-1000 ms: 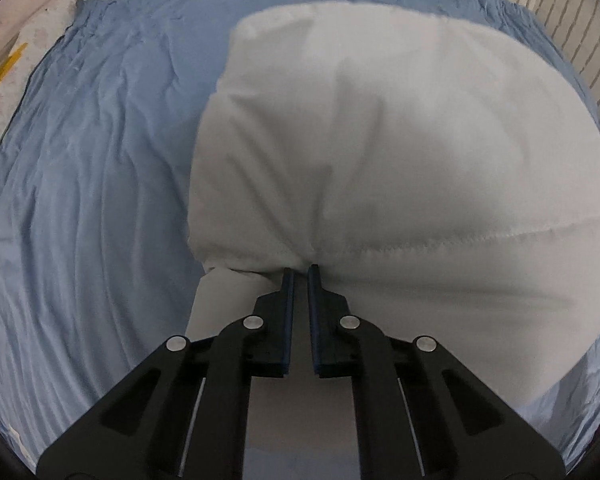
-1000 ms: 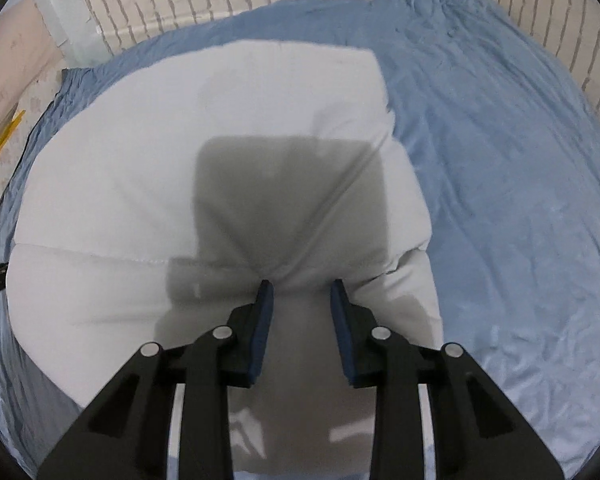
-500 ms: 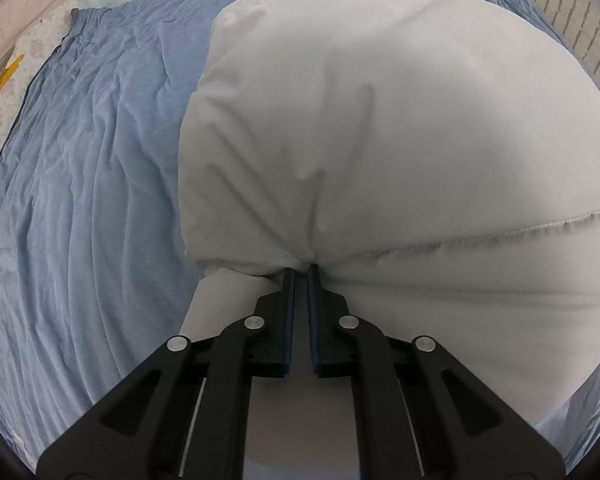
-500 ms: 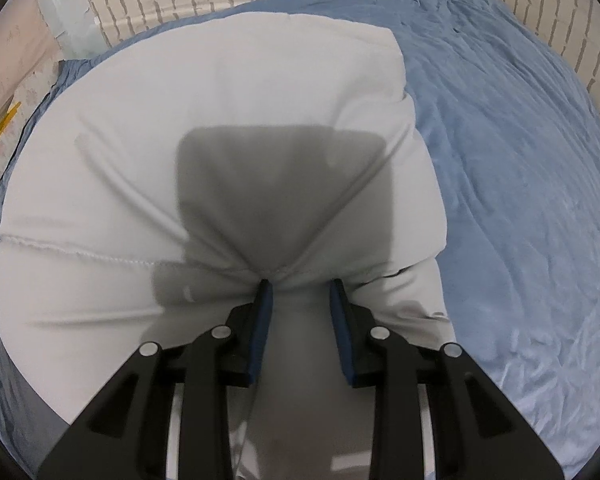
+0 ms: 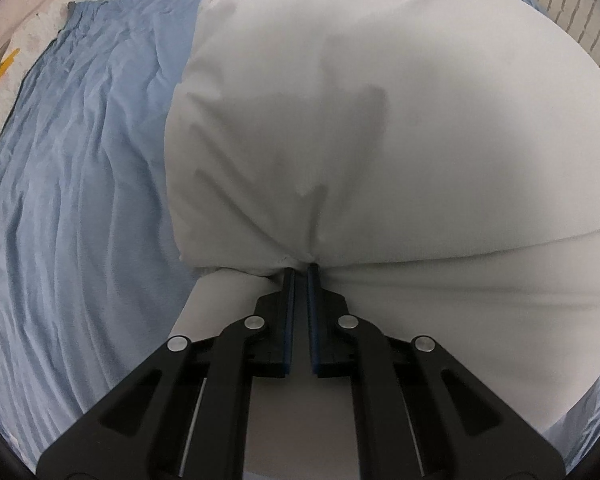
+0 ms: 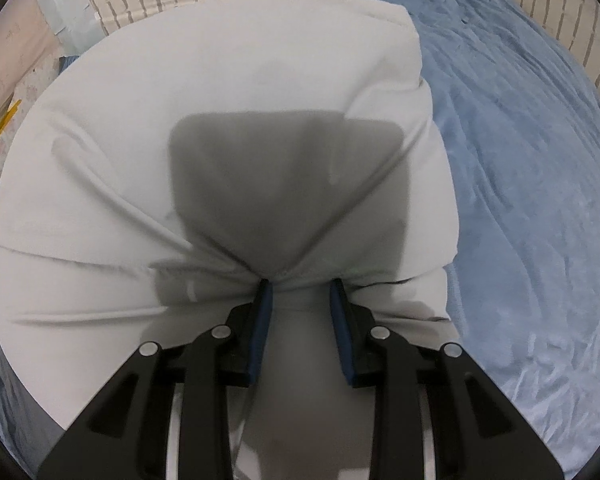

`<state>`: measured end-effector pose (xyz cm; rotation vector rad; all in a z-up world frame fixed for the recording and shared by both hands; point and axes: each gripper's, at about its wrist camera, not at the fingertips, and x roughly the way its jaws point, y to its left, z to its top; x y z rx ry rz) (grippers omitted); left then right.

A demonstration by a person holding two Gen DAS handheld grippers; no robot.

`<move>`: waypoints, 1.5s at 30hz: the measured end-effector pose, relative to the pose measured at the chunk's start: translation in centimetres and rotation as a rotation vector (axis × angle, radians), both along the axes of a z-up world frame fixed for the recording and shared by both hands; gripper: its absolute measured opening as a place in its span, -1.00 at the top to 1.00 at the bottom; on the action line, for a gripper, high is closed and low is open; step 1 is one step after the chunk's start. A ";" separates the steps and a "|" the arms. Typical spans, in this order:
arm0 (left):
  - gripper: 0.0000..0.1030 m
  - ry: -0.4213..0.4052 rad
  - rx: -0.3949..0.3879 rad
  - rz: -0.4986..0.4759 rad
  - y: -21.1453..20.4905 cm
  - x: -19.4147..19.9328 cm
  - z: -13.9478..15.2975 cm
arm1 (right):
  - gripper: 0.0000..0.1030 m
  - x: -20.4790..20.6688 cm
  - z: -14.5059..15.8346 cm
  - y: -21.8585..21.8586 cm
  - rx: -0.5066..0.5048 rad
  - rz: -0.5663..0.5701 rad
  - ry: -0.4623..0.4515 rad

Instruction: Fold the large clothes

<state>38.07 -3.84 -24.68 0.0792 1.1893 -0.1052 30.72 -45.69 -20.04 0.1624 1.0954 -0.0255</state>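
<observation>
Left gripper [image 5: 301, 270]: pinches white garment [image 5: 380, 140], jaws nearly together.
Right gripper [image 6: 302, 286]: clamps a bunched fold.
Hidden: blue bedsheet [image 5: 80, 200] beneath garment; 9 o'clock side shows.

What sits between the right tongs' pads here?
A bunched fold of the white garment, pinched by the right tongs; right wrist view shows it.

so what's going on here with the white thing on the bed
A person is folding a padded white garment on a blue sheet, one tool in each hand. The left tool is shut on a pinch of its edge, and the right tool grips a thicker bunch. Both hold the edge lifted, with the fabric bulging ahead.
</observation>
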 end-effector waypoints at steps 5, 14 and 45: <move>0.95 0.025 -0.003 0.004 -0.1 0.7 -0.3 | 0.42 0.5 -0.2 0.1 -0.010 0.002 0.017; 0.97 0.063 -0.017 0.032 0.5 1.2 -0.1 | 0.40 1.7 0.2 -0.8 0.026 -0.011 0.069; -0.83 -0.138 -0.010 0.131 5.5 -6.1 2.0 | -0.83 -3.8 -2.1 -7.2 0.321 -0.086 -0.069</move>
